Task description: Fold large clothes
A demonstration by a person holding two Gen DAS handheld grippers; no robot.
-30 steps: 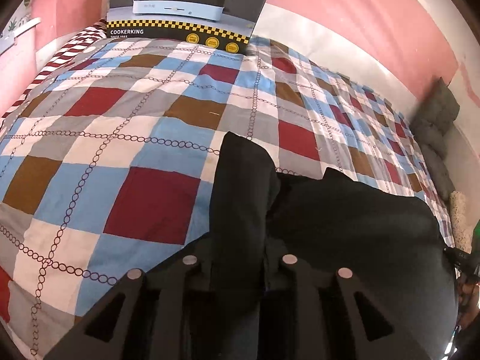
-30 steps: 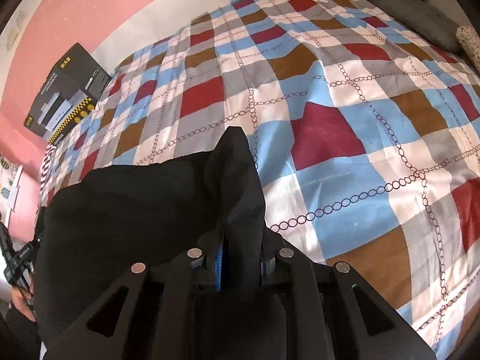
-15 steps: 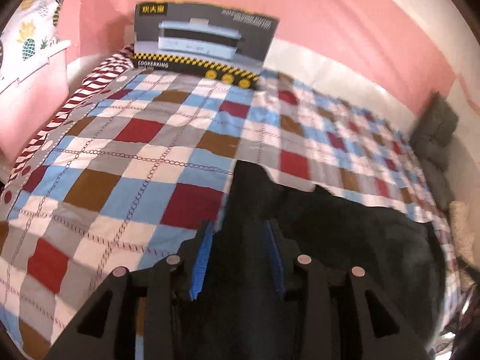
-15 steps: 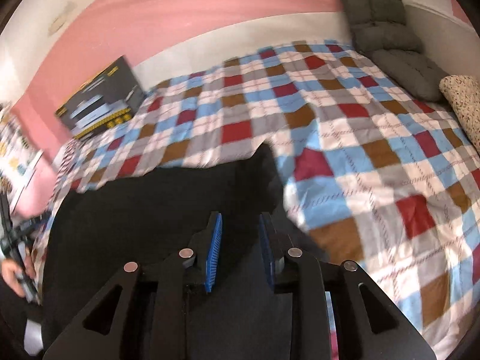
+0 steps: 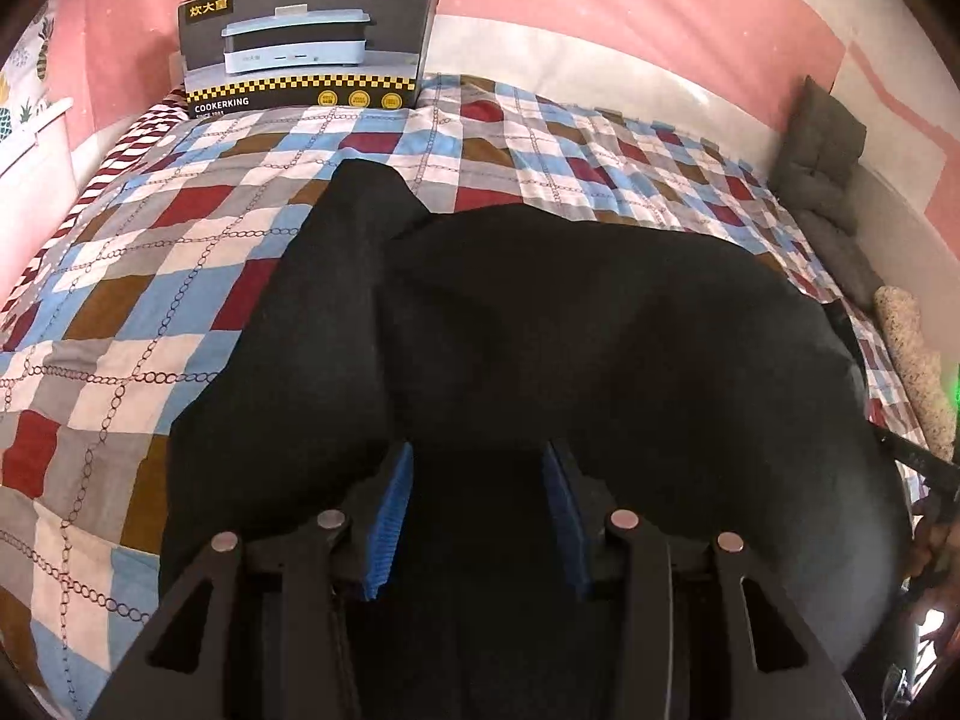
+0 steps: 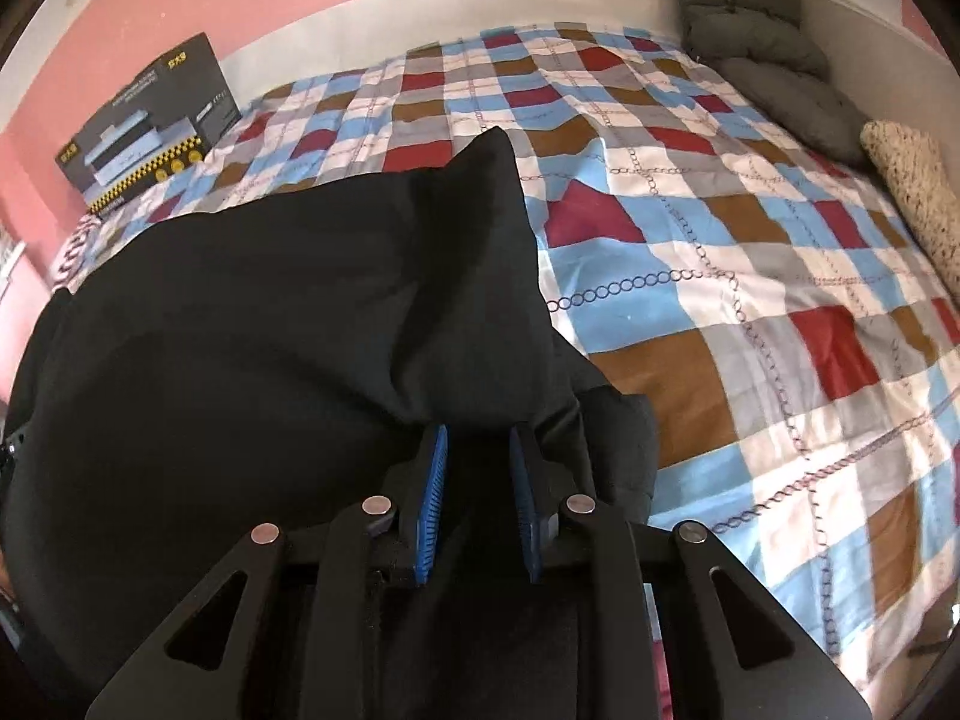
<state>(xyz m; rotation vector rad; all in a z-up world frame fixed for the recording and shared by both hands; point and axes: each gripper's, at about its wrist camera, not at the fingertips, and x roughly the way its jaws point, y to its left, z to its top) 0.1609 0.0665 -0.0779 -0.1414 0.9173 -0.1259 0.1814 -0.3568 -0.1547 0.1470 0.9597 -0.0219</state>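
— Pink walls all round, and a checked bedspread [image 5: 180, 276] across the whole bed. From the left wrist view, what did you make of it?

— A black garment [image 5: 600, 348] lay spread over the near half of the bed, one corner peaked up towards the cooker box [image 5: 306, 48] at the far wall. The left gripper [image 5: 477, 510] had just been opening: its blue pads stood well apart, with dark cloth lying between them but, as far as I could see, not pinched.

— And the right wrist view?

— Same garment [image 6: 270, 348], another corner standing up in a peak in front of the right gripper [image 6: 477, 498]. Its jaws had just drawn a little closer, yet a gap showed between the pads. Cloth sat at their tips; whether it was clamped I couldn't tell. Grey cushions [image 6: 762, 42] lay at the far right.

— How far along, then?

— Early, I'd judge. The piece looked laid out, perhaps doubled once, rumpled and still broad. Smoothing it and the further folds into a compact stack remained.
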